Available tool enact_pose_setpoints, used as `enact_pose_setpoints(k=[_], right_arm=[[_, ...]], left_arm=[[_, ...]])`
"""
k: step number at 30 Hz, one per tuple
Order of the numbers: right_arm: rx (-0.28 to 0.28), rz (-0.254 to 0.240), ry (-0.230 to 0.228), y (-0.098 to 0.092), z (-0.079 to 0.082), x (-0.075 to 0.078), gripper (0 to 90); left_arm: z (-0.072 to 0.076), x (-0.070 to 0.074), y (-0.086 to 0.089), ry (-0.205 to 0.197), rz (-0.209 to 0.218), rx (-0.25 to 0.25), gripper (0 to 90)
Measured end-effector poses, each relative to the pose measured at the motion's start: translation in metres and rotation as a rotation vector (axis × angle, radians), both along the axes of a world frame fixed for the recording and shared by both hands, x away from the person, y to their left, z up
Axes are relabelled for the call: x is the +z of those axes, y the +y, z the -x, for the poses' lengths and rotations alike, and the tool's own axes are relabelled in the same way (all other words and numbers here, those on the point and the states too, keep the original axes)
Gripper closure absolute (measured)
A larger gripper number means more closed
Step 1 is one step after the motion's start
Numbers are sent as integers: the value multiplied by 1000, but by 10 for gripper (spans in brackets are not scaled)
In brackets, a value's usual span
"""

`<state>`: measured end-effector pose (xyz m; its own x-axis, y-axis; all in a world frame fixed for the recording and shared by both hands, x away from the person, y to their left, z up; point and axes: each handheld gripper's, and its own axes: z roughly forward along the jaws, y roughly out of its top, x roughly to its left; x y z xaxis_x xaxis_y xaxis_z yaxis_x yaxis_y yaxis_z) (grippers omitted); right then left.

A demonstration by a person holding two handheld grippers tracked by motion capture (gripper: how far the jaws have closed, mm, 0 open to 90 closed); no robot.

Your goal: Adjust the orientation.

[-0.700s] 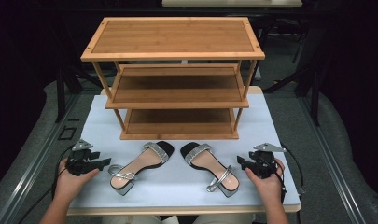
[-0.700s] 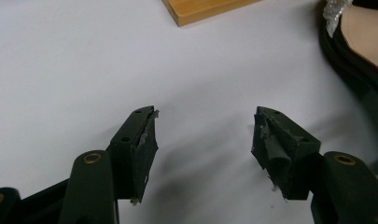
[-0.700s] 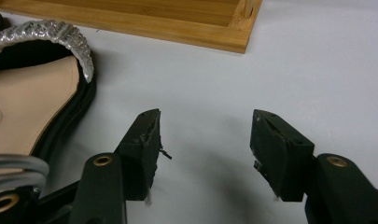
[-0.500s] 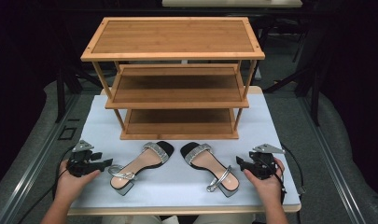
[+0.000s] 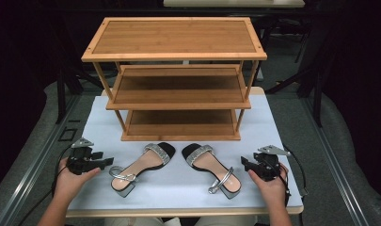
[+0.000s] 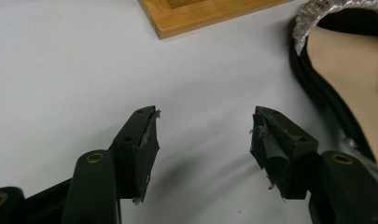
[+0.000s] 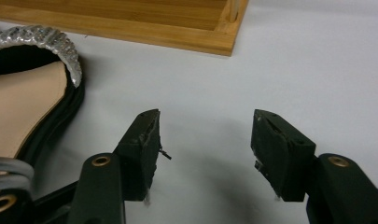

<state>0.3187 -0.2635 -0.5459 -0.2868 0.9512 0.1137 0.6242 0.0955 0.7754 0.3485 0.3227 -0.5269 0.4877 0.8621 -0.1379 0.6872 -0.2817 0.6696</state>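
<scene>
Two black sandals with silver straps lie side by side on the white table. The left sandal (image 5: 138, 167) points its toe toward the rack, and so does the right sandal (image 5: 210, 169). My left gripper (image 5: 107, 161) rests on the table just left of the left sandal's heel, open, with bare table between its fingers (image 6: 144, 140). The left sandal (image 6: 350, 70) fills the right edge of the left gripper view. My right gripper (image 5: 244, 163) sits just right of the right sandal's heel, open and holding nothing. The right sandal (image 7: 28, 98) lies at the left of the right gripper view.
A three-shelf wooden shoe rack (image 5: 174, 77) stands at the back of the table (image 5: 178, 193), its bottom shelf (image 5: 181, 123) close behind the sandals' toes. The rack's base corner (image 6: 210, 16) and base board (image 7: 177, 28) lie ahead of each gripper. Dark floor surrounds the table.
</scene>
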Motion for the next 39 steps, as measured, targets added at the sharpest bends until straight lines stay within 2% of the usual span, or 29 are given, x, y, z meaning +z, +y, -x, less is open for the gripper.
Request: enact_pose_setpoints(k=[1, 3, 5, 7, 9, 11, 16, 19, 21, 26, 33, 39], right_arm=[[-16, 4, -3, 0, 0, 0, 422], [-6, 3, -9, 1, 0, 1, 426], [-17, 26, -24, 3, 2, 1, 426], [1, 15, -23, 3, 2, 2, 429], [-13, 9, -26, 2, 3, 3, 430], [-15, 2, -27, 2, 3, 3, 432], [-23, -21, -11, 0, 2, 1, 442], [-23, -19, -4, 1, 1, 0, 442], [-16, -9, -11, 2, 1, -1, 442], [-12, 4, -22, 4, 2, -2, 441], [6, 13, -13, 7, 2, -3, 440], [5, 16, -18, 8, 2, -3, 435]], left_arm=[[-2, 4, -2, 8, -9, -5, 406], [-2, 6, -4, 17, -17, -11, 407], [-1, 10, -8, 30, -56, -40, 407], [-2, 16, -9, 52, -88, -57, 406], [-3, 20, -9, 72, -101, -68, 404], [-4, 23, -8, 84, -104, -72, 399], [-11, 40, -6, 154, -84, -79, 392], [-14, 50, -10, 191, -111, -78, 377], [-15, 59, -19, 214, -148, -95, 369], [-17, 68, -30, 251, -170, -125, 383], [-21, 74, -46, 300, -206, -156, 391], [-23, 76, -59, 350, -198, -176, 407]])
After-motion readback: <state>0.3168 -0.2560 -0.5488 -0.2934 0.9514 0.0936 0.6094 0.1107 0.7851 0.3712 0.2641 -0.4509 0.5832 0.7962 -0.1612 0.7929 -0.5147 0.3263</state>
